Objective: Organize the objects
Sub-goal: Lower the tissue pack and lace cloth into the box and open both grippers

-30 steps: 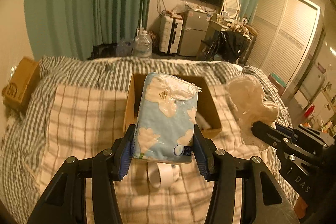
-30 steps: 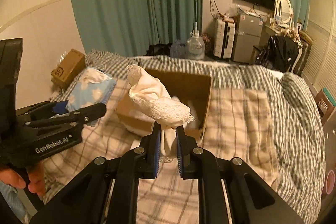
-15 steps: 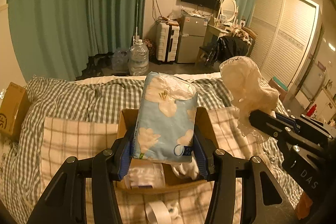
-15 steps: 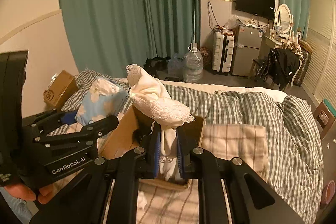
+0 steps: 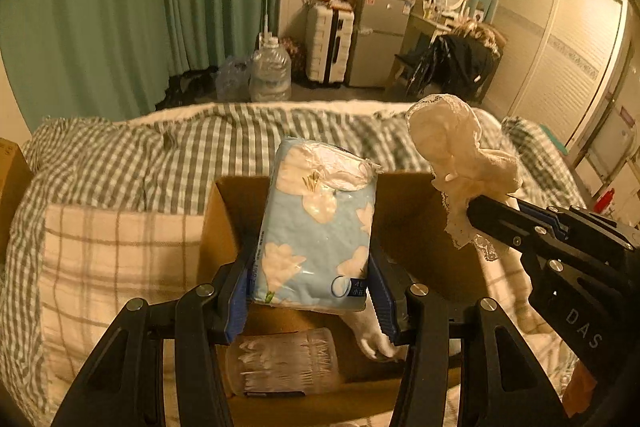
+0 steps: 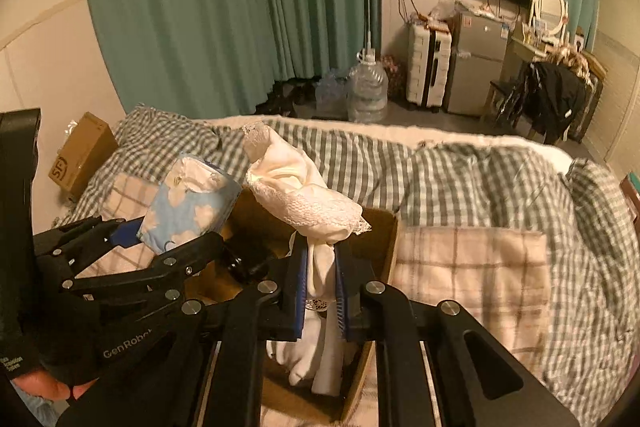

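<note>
My left gripper (image 5: pixel 310 301) is shut on a light blue tissue pack (image 5: pixel 316 231) with white flowers and holds it above an open cardboard box (image 5: pixel 216 227) on the bed. The pack also shows in the right wrist view (image 6: pixel 188 207). My right gripper (image 6: pixel 322 287) is shut on a cream lace-edged cloth (image 6: pixel 300 203) and holds it over the same box (image 6: pixel 386 251). The cloth shows at the right in the left wrist view (image 5: pixel 460 159). Inside the box lie a clear plastic container (image 5: pixel 280 363) and white socks (image 6: pixel 316 359).
The box sits on a bed with a green-checked duvet (image 5: pixel 140 155) and a pink plaid pillow (image 5: pixel 100 267). Another plaid pillow (image 6: pixel 468 279) lies right of the box. A brown carton (image 6: pixel 82 155) stands at the bed's left. Water jugs (image 5: pixel 270 73) and furniture stand beyond.
Both grippers have moved forward over the box with their loads, and the box interior now lies directly beneath them. Both stay shut on their objects.
</note>
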`<state>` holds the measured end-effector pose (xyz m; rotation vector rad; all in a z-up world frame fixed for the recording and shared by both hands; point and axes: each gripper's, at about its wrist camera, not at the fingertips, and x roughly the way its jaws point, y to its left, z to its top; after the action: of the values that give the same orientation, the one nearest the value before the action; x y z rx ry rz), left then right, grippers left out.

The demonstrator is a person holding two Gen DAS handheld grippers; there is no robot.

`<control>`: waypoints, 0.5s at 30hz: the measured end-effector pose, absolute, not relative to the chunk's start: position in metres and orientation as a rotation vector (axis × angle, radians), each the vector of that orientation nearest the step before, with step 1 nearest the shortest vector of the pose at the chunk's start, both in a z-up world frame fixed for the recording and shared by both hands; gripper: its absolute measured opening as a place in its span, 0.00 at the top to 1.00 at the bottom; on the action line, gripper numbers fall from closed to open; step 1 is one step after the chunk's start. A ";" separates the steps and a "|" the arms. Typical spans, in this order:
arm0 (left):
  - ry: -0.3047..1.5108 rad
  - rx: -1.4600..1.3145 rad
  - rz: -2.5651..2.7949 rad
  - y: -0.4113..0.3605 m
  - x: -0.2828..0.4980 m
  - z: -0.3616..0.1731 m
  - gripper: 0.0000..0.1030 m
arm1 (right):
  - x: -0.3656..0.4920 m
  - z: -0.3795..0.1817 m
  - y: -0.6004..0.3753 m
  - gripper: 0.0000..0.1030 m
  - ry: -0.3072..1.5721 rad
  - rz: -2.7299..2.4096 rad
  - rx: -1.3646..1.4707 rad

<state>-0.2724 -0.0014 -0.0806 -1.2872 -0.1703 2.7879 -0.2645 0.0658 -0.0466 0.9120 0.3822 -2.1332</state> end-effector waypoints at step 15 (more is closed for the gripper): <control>-0.157 -1.306 2.762 0.005 -0.269 -0.100 0.23 | -0.286 -0.066 0.075 0.43 0.288 -2.167 0.981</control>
<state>-0.2690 0.0053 -0.0996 -1.3056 -0.1568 2.7622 -0.2860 0.0753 -0.0656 0.9813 0.2880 -2.1668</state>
